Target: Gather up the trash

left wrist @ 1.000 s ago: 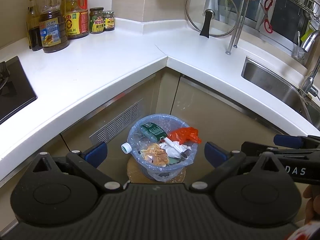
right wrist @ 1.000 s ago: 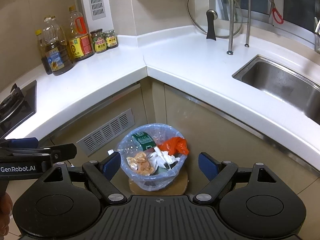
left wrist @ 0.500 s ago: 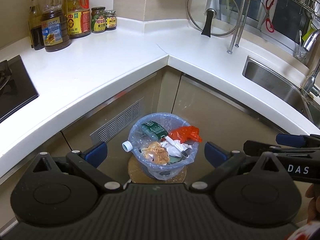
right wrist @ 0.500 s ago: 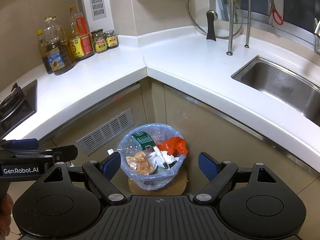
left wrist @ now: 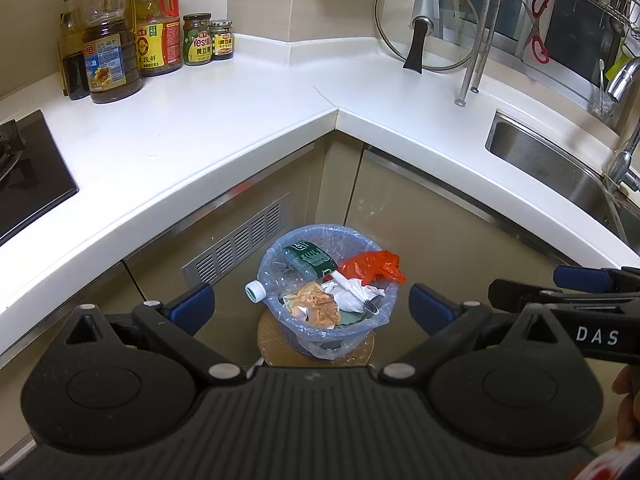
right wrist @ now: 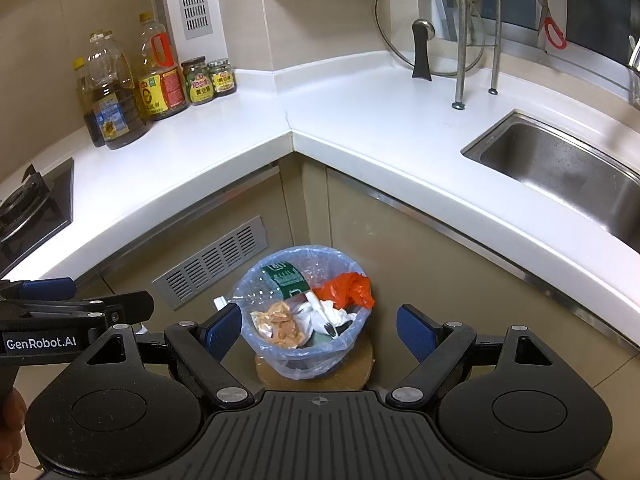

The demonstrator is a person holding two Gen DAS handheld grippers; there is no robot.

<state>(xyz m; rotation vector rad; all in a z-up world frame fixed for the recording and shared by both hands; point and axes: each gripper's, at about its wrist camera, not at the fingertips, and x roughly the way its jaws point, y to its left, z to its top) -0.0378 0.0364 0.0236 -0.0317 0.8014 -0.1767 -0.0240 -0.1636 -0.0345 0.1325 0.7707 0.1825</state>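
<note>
Trash bin (left wrist: 326, 300) on floor in cabinet corner, lined, stuffed full, bottle (left wrist: 258, 290) poking over left rim. Left gripper (left wrist: 312, 306) and right gripper (right wrist: 319, 326) both wide apart, empty, bin ahead-below; neither seemingly nearer.

Left gripper (left wrist: 312, 306) and right gripper (right wrist: 319, 332) both point downward side by side, jaws spread wide, holding nothing
</note>
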